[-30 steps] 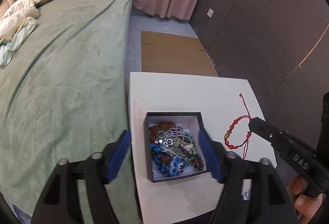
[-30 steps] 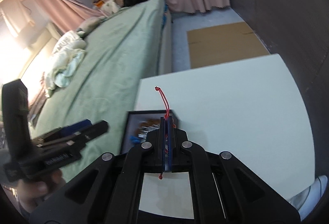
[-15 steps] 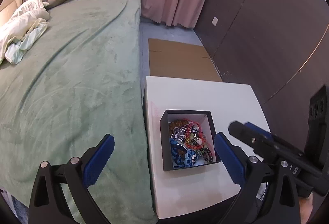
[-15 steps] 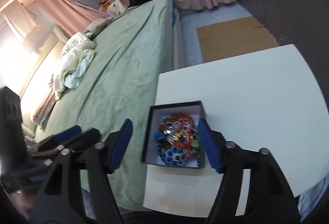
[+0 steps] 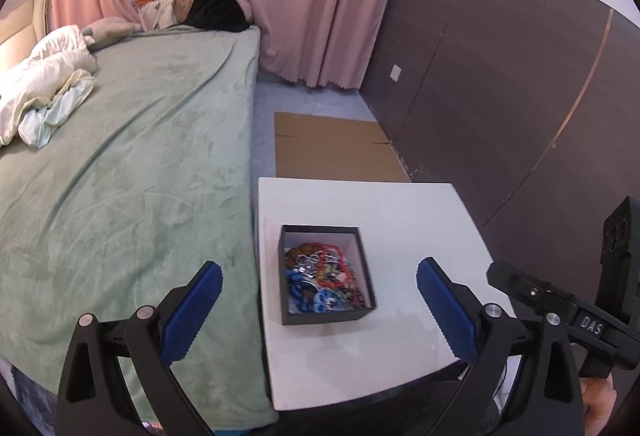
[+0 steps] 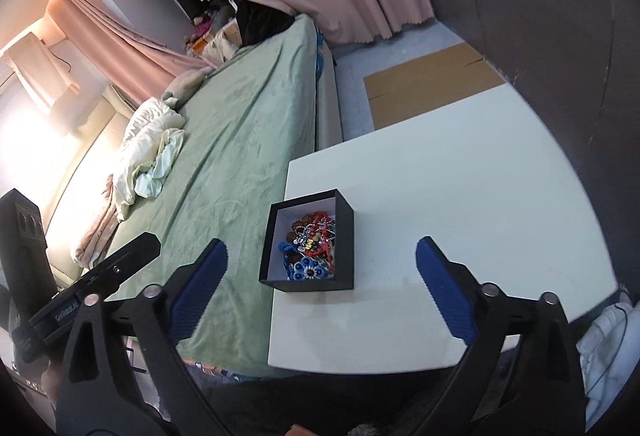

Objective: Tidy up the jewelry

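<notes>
The red bracelet I was pinching a second ago now lies in the black box point(image 6: 308, 242) with the other jewelry point(image 6: 310, 248), and both my grippers have pulled back. Left gripper point(image 5: 318, 310) is spread wide and empty; right gripper point(image 6: 320, 286) is opening, nothing between its jaws. The white counter point(image 6: 460, 195) looks bare, so sorting seems done.
</notes>
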Motion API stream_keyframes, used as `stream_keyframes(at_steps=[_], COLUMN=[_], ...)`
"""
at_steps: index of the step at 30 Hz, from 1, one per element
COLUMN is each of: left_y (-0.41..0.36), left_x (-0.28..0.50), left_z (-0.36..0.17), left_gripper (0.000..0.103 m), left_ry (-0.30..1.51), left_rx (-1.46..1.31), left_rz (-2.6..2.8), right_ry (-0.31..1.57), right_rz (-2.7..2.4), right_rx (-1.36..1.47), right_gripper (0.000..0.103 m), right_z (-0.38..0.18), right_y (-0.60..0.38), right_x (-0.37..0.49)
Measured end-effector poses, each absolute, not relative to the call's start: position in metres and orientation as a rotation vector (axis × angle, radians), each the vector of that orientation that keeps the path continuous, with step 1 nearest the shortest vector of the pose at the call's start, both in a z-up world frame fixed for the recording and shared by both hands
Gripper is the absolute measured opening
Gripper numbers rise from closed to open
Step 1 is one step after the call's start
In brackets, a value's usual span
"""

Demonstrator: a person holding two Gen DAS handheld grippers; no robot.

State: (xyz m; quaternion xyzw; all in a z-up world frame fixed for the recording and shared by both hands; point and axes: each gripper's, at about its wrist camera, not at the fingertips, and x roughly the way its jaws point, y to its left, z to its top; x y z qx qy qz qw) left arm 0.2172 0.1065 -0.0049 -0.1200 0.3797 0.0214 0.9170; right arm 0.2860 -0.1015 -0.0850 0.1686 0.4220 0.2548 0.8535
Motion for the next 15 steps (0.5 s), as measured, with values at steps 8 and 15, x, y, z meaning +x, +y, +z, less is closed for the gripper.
stream_keyframes(at_steps=[8, 15], left_y=[0.074, 0.052], left_x=[0.180, 0.149], left_z=[0.018, 0.025], left_gripper=[0.094, 0.095], left_ry=[0.724, 0.694], left_rx=[-0.227, -0.241], left_rz=[0.019, -0.002], right_ry=[0.825, 0.803], right_rz=[0.545, 0.560], right_rx=[0.328, 0.299], right_gripper=[0.098, 0.098], right_z=[-0.062, -0.052], right_y=[-0.133, -0.157], right_x=[0.246, 0.214])
